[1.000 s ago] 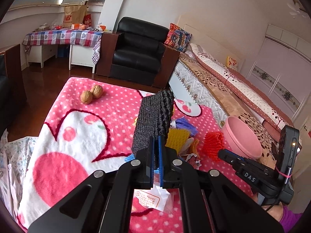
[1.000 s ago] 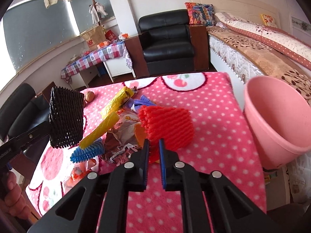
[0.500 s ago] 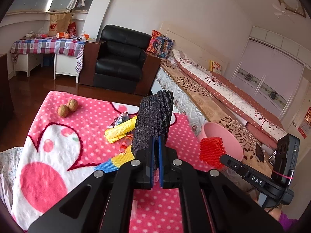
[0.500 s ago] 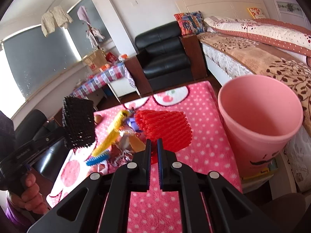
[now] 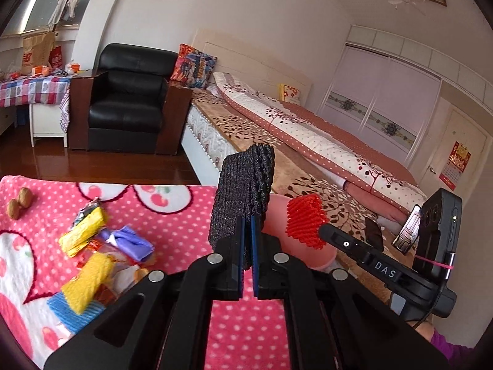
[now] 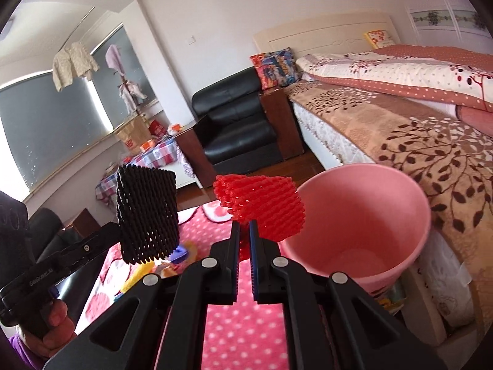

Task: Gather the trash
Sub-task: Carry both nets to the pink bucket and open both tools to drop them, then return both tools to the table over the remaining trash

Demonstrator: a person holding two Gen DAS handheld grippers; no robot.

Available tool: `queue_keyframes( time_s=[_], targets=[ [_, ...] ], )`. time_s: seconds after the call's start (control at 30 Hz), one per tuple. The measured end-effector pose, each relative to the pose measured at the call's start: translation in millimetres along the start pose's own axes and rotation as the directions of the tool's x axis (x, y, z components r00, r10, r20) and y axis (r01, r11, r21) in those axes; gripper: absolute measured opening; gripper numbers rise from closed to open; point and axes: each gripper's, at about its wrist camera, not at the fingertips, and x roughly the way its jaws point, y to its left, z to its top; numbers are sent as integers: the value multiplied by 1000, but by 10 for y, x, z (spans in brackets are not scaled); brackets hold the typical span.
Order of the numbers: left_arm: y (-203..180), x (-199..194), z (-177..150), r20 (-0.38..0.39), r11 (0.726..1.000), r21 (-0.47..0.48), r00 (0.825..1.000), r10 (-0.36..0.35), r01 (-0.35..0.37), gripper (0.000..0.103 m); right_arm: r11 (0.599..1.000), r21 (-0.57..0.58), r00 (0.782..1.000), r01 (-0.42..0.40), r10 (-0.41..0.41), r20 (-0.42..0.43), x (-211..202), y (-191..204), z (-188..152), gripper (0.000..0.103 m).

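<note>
Trash pile (image 5: 98,259) fills left view; pink bin's (image 6: 366,215) interior shows only right.

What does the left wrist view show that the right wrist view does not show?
Only the left wrist view shows the two walnuts, the purple wrapper and the wardrobe doors.

Only the right wrist view shows the inside of the pink bin, the window with hanging clothes and the hand holding the left gripper.

Both show the black foam net in the left gripper, the red foam net in the right gripper, the black armchair and the bed.
</note>
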Motion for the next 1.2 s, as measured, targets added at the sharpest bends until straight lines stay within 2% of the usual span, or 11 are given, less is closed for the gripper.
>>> queue_keyframes(
  time_s=[0.17, 0.37, 0.57, 0.73, 0.8, 0.87, 0.93, 0.97, 1.2],
  targets=[
    [-321, 376, 15, -22, 997, 37, 998, -59, 60, 3, 998, 53, 999, 43, -43, -7, 86, -383, 90, 5],
    [-520, 898, -25, -87, 994, 33, 991, -104, 107, 3, 990, 121, 997, 68, -63, -41, 282, -792, 114, 5],
    [-601, 1310, -99, -142, 995, 36, 986, -90, 96, 3, 987, 137, 995, 82, -73, -65, 433, -1007, 107, 6],
    [-583, 1475, -160, -172, 997, 27, 983, -65, 70, 3, 985, 139, 993, 100, -90, -78, 514, -1120, 88, 7],
    [-578, 1524, -172, -193, 997, 25, 979, -62, 68, 7, 984, 142, 992, 106, -95, -80, 529, -1143, 73, 9],
    [-581, 1558, -182, -205, 997, 29, 977, -60, 67, 28, 983, 143, 991, 117, -106, -82, 531, -1155, 53, 20],
    [-578, 1541, -187, -205, 997, 34, 977, -56, 64, 36, 982, 143, 990, 126, -116, -78, 510, -1149, 40, 27],
    [-579, 1530, -187, -204, 997, 36, 978, -54, 63, 37, 982, 140, 990, 130, -120, -75, 498, -1142, 37, 32],
    [-595, 1331, -166, -169, 998, 46, 985, -37, 45, 37, 984, 100, 988, 149, -145, -46, 354, -982, 55, 44]
  ],
)
